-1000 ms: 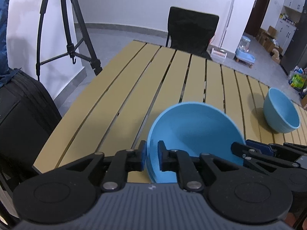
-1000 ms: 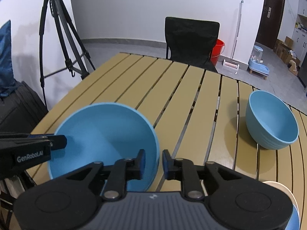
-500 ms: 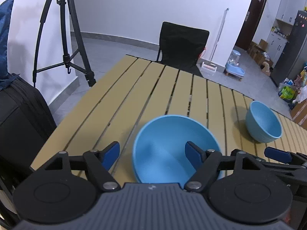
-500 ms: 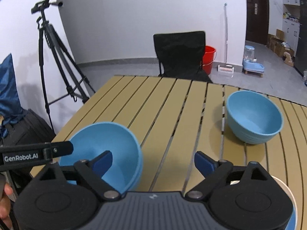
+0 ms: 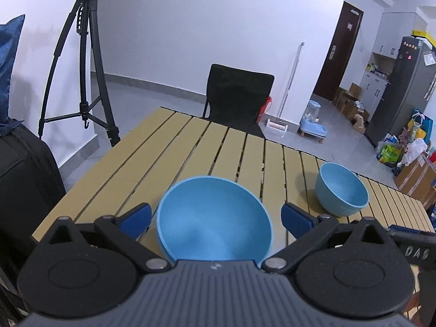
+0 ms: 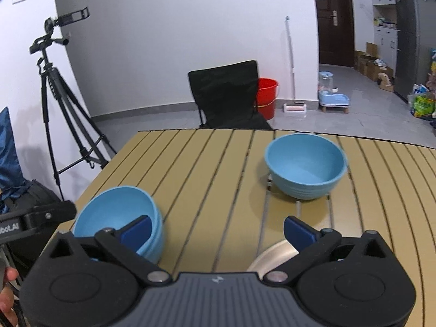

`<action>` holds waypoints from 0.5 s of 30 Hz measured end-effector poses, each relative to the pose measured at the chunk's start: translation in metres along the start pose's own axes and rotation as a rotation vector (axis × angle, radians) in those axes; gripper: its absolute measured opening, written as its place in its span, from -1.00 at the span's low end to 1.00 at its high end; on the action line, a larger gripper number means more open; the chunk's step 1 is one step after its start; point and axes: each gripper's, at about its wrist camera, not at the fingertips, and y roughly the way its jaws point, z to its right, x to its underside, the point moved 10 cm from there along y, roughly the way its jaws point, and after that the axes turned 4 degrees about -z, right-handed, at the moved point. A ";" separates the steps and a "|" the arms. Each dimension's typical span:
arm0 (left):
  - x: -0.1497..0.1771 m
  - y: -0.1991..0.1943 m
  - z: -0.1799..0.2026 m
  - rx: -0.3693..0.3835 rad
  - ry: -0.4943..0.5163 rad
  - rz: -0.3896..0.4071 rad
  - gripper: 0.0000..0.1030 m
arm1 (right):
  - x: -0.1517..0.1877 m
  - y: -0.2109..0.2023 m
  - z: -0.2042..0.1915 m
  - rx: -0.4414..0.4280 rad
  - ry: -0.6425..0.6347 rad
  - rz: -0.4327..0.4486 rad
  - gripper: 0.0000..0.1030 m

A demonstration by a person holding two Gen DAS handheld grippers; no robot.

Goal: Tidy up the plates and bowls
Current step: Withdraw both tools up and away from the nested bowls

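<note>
Both the left gripper (image 5: 215, 216) and the right gripper (image 6: 216, 230) are opening, nothing between their pads. The near bowl stack (image 5: 214, 220) sits released at the table's (image 5: 190, 147) near-left corner; the far bowl (image 6: 305, 164) and a pale plate (image 6: 272, 257) look unsorted.

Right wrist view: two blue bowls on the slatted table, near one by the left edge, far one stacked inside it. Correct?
Not quite. The far bowl is not stacked; it stands alone on the slatted table, well apart from the near bowl at the left edge. The right wrist view shows bare slats between them.
</note>
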 end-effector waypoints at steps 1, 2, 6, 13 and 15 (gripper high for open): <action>0.004 -0.001 0.001 0.011 0.004 0.000 1.00 | 0.001 -0.004 0.006 0.006 0.009 0.009 1.00; 0.008 -0.002 0.002 0.022 0.006 0.001 1.00 | 0.002 -0.008 0.012 0.010 0.017 0.017 1.00; 0.025 -0.007 0.005 0.040 0.024 0.011 1.00 | 0.009 -0.023 0.034 0.027 0.041 0.046 1.00; 0.055 -0.011 0.004 0.042 0.049 0.008 1.00 | 0.030 -0.048 0.065 0.049 0.052 0.090 1.00; 0.060 -0.011 0.008 0.049 0.056 0.003 1.00 | 0.035 -0.053 0.070 0.049 0.050 0.101 1.00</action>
